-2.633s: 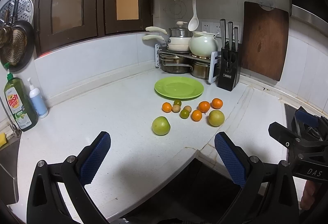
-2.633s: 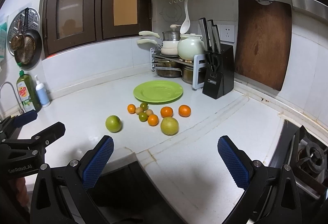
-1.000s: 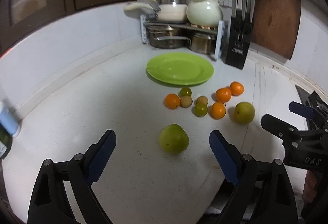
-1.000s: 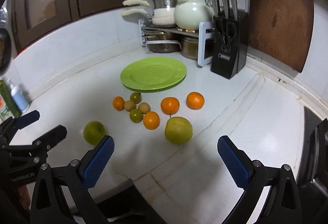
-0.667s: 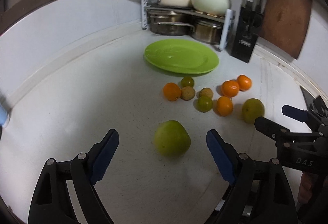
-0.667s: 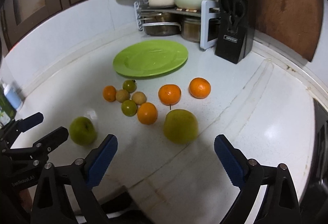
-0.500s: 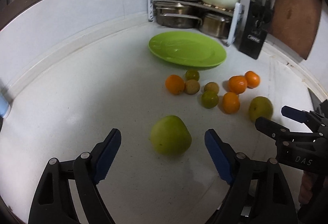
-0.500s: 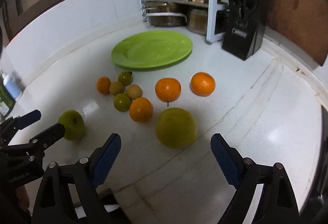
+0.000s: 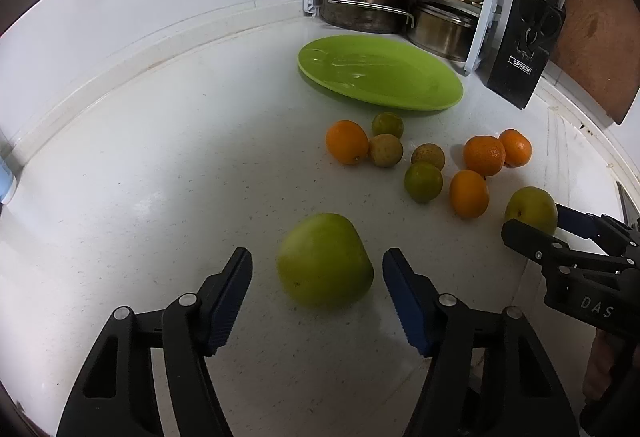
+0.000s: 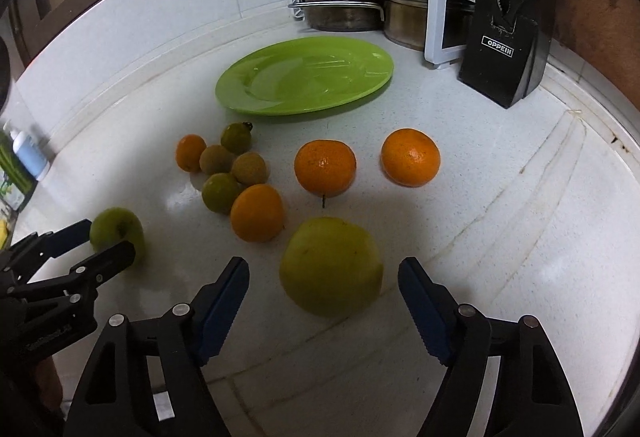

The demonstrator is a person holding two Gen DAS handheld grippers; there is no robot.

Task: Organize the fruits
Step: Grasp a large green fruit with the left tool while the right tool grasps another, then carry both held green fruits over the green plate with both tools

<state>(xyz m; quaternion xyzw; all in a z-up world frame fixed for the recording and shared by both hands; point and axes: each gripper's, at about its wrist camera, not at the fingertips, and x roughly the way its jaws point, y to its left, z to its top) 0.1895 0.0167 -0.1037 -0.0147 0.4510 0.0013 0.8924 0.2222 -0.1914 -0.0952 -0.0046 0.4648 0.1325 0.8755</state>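
Note:
A large green apple [image 9: 325, 260] lies on the white counter between the open fingers of my left gripper [image 9: 318, 287], which do not touch it. It also shows in the right wrist view [image 10: 116, 231]. A yellow-green apple [image 10: 331, 271] lies between the open fingers of my right gripper [image 10: 323, 297], also untouched; in the left wrist view this apple [image 9: 530, 209] sits at the right gripper's tips. Several oranges [image 10: 325, 167] and small green and brown fruits [image 10: 248, 167] lie beyond. An empty green plate [image 10: 304, 77] lies behind them.
A black knife block [image 10: 506, 37] stands right of the plate. A pot rack [image 9: 396, 9] with pans and a white pot fills the back corner. A wooden board [image 9: 592, 41] leans on the right wall. A bottle [image 10: 28, 155] stands at the far left.
Both grippers have moved forward and down toward the fruit. Each now has an apple between its open fingers, and the fingers have narrowed slightly.

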